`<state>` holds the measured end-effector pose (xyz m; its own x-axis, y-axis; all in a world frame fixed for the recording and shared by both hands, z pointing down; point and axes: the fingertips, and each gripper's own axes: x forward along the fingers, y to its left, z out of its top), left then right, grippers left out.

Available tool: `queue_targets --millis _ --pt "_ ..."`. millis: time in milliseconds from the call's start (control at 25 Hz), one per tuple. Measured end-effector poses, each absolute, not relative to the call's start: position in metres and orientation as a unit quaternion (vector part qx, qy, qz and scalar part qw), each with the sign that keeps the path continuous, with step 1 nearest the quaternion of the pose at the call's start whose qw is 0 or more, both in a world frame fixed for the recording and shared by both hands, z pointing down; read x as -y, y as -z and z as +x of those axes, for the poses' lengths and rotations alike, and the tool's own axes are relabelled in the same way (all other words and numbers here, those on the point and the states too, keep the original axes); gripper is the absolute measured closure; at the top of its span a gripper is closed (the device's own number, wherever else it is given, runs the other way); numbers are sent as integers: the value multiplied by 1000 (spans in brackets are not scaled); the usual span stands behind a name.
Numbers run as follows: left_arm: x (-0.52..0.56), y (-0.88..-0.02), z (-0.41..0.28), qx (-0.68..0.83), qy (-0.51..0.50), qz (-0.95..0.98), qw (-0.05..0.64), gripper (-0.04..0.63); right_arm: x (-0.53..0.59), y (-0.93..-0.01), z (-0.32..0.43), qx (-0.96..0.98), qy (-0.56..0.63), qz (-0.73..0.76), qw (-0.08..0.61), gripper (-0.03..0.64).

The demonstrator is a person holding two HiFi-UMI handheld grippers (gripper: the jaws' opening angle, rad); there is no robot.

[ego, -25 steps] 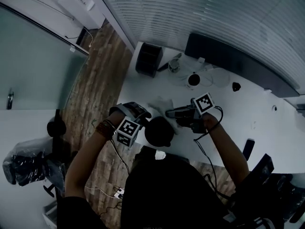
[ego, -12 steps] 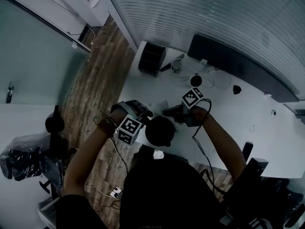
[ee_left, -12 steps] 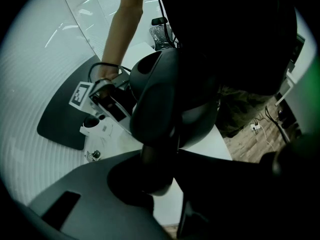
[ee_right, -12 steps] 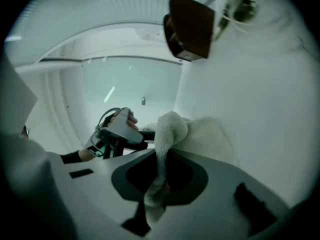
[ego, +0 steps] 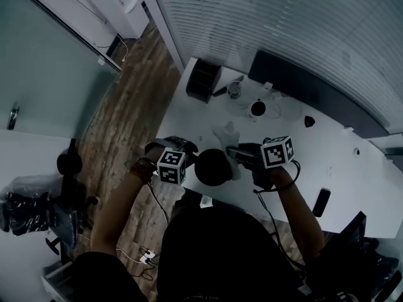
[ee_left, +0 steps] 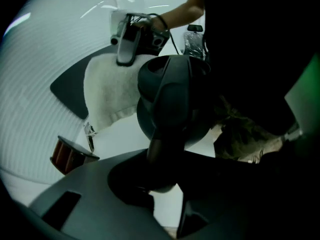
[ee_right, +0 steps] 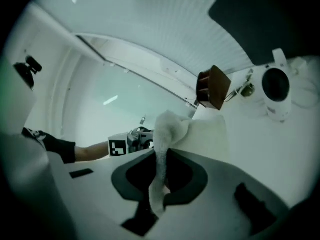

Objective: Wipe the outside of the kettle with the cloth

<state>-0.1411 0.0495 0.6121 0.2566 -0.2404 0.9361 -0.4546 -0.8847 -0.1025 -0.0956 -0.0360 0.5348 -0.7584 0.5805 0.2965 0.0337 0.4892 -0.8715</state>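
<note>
The left gripper [ee_left: 162, 181] squeezes the round, smooth black kettle [ee_left: 172, 96] by its handle. The right gripper [ee_right: 160, 191] pinches the soft, fluffy white cloth [ee_right: 170, 126].

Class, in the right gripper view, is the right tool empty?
No, the right tool grips a white cloth between its jaws.

Both grippers clamped, facing each other in front of the person.
The left gripper [ego: 189, 155] points steeply down, its jaws set wide around the kettle's handle [ee_left: 162, 134], with the bare left forearm [ego: 119, 200] bent behind it. The right gripper [ego: 234, 153] lies nearly level, aimed towards the left one, its jaws pinched on a fold of cloth [ee_right: 160, 179], with the right forearm [ego: 299, 206] behind it.
</note>
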Motion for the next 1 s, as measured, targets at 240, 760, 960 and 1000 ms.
queue_targets --millis 240,760,960,1000 --pt "-60 -612 -134 291 -579 751 123 486 -4 -517 -91 860 -204 -192 425 581" --pt "-69 -610 -143 311 -553 762 131 486 -85 -514 -78 868 -154 -152 448 581" --pt "-75 -609 -149 333 -533 766 132 486 -120 -526 -45 845 -243 -109 464 581" --pt "-75 -609 -151 341 -525 768 133 486 -130 -530 -33 838 -272 -100 463 581"
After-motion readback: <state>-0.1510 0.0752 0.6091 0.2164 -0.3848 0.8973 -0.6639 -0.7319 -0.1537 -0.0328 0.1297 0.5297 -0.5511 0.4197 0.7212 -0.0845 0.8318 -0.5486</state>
